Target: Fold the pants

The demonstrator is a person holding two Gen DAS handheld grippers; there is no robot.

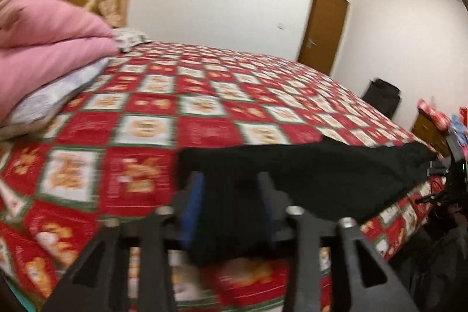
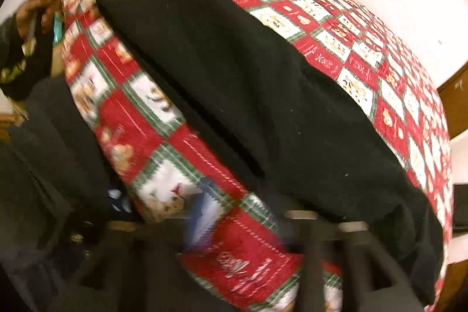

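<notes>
Black pants (image 1: 307, 174) lie flat along the near edge of a bed with a red, white and green patchwork cover (image 1: 204, 113). My left gripper (image 1: 231, 195) has blue pads and stands open around the pants' left end, with cloth between the fingers. In the right wrist view the pants (image 2: 248, 84) stretch diagonally across the cover (image 2: 365, 54). My right gripper (image 2: 239, 227) is blurred at the bottom, over the cover beside the pants' near end. Its fingers stand apart with nothing between them.
Pink bedding (image 1: 49, 40) lies stacked on a grey pillow (image 1: 49, 98) at the bed's head. A brown door (image 1: 324, 25) stands in the far wall. A black bag (image 1: 383, 95) and a wooden cabinet (image 1: 430, 130) stand past the bed's right side.
</notes>
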